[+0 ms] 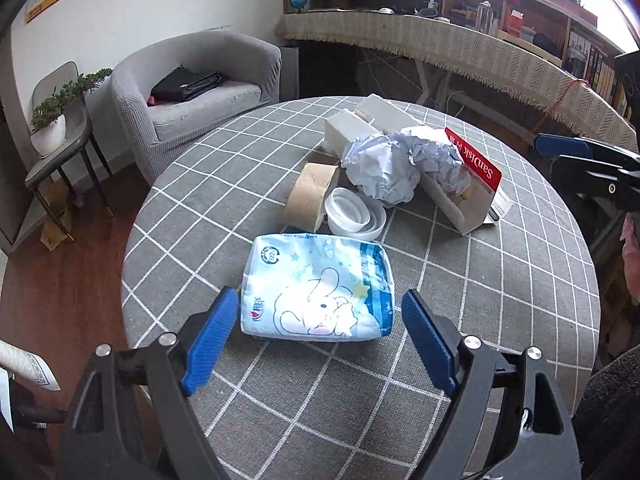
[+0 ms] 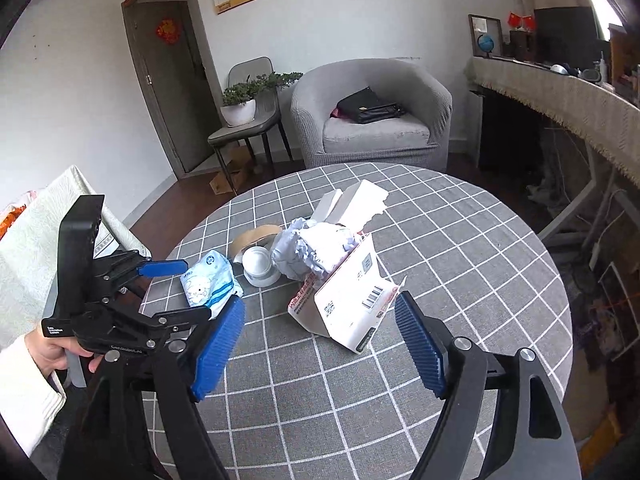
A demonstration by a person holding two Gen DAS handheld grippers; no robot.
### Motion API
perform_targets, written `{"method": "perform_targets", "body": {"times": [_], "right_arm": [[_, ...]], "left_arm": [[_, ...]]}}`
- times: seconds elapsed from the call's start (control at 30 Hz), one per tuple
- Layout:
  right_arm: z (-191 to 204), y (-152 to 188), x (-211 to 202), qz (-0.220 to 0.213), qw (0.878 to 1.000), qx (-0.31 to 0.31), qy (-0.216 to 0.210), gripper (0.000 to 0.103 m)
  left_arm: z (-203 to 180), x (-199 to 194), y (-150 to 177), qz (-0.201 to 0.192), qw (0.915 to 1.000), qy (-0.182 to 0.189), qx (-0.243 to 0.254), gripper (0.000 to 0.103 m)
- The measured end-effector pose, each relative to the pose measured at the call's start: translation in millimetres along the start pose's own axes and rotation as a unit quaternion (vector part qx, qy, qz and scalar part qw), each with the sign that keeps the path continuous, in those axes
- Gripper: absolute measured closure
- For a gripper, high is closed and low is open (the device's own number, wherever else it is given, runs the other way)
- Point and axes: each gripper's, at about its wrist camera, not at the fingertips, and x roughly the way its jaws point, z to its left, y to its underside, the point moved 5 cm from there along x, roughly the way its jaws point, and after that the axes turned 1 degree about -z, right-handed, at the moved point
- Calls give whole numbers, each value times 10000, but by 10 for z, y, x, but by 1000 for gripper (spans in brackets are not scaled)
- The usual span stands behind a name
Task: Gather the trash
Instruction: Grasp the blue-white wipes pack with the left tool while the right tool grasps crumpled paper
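A blue tissue pack [image 1: 318,290] with a rabbit print lies on the round checked table [image 1: 500,300]. My left gripper [image 1: 316,320] is open, its blue fingers on either side of the pack's near end, not touching it. Behind it lie a brown tape roll [image 1: 308,194], a white lid [image 1: 352,210], crumpled paper [image 1: 394,164] and a torn SanDisk box [image 1: 468,188]. My right gripper [image 2: 320,328] is open just in front of the SanDisk box [image 2: 348,300]. The left gripper [image 2: 188,292] and tissue pack [image 2: 208,282] also show in the right wrist view.
White boxes [image 1: 360,124] lie at the table's far side. A grey armchair [image 1: 192,92] with a black bag, a chair with a potted plant [image 1: 52,120], and a long cloth-covered desk [image 1: 460,48] stand beyond the table.
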Motion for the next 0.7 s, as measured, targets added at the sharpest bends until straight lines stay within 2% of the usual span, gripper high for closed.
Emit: {"method": "perform_targets", "body": {"times": [0.17,0.3,0.37,0.43,0.53,0.7], "right_arm": [[47,-147,86,141,9981,-601,58,24],[201,-242,261,429,9894,-1364,266,25],[278,-264,374,596,9821,-1735,421,34],[335,-277,477,792,9770,-1931,443,47],[362,-276,599,995,9711,-2099,539,51],[383,-239,749,1233,9622,-2305,760,52]], "left_arm": [[3,59,-23,9,10000,44,-72,18],[-22,111,-27,35,10000,26,-59,22],[-34,126,-16,37,10000,25,-50,24],[-30,130,-12,21,10000,44,-69,25],[-5,121,-16,-6,9999,83,-124,28],[-16,102,-14,6,10000,47,-87,28]]}}
